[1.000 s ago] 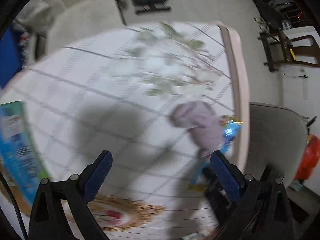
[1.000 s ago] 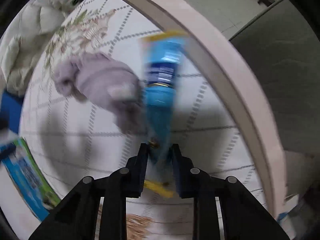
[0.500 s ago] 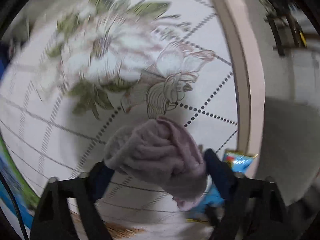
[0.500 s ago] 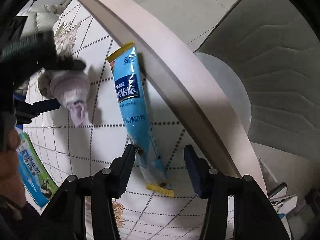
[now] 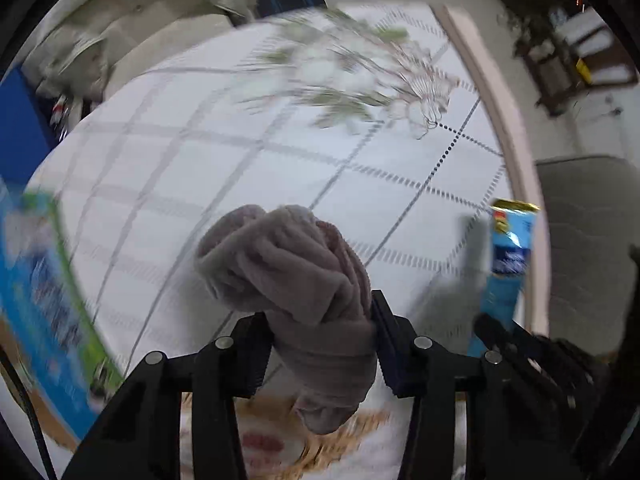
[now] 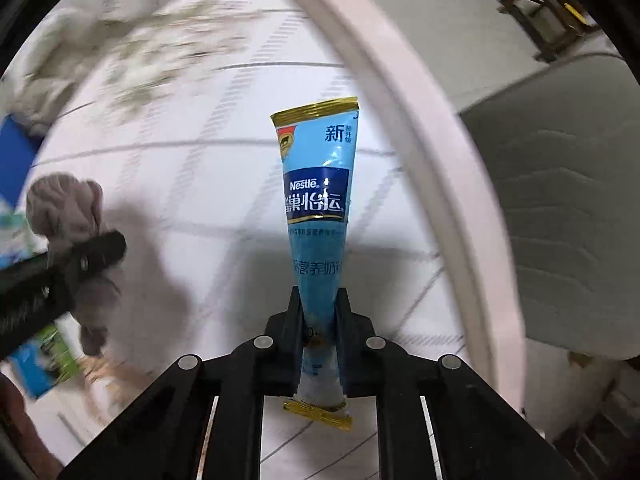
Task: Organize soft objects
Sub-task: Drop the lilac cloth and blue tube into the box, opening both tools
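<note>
My left gripper [image 5: 320, 332] is shut on a crumpled mauve cloth [image 5: 296, 276] and holds it above the white quilted bed cover [image 5: 248, 168]; the cloth also shows at the left of the right wrist view [image 6: 64, 208]. My right gripper [image 6: 318, 312] is shut on the lower part of a long blue Nestle sachet [image 6: 318, 196] with gold ends, held up off the cover. The sachet also shows at the right of the left wrist view [image 5: 508, 256].
A blue and green box [image 5: 36, 288] lies at the left of the cover. A pink border [image 6: 408, 92] runs along the cover's right edge, with a grey cushion [image 6: 568, 208] beyond it. A straw-coloured embroidered patch [image 5: 280, 440] lies under the left gripper. Pale bedding [image 5: 132, 12] is piled at the back.
The left gripper closed on the mauve cloth and lifted it. The right gripper, open around the sachet half a second ago, closed on it and raised it off the cover.
</note>
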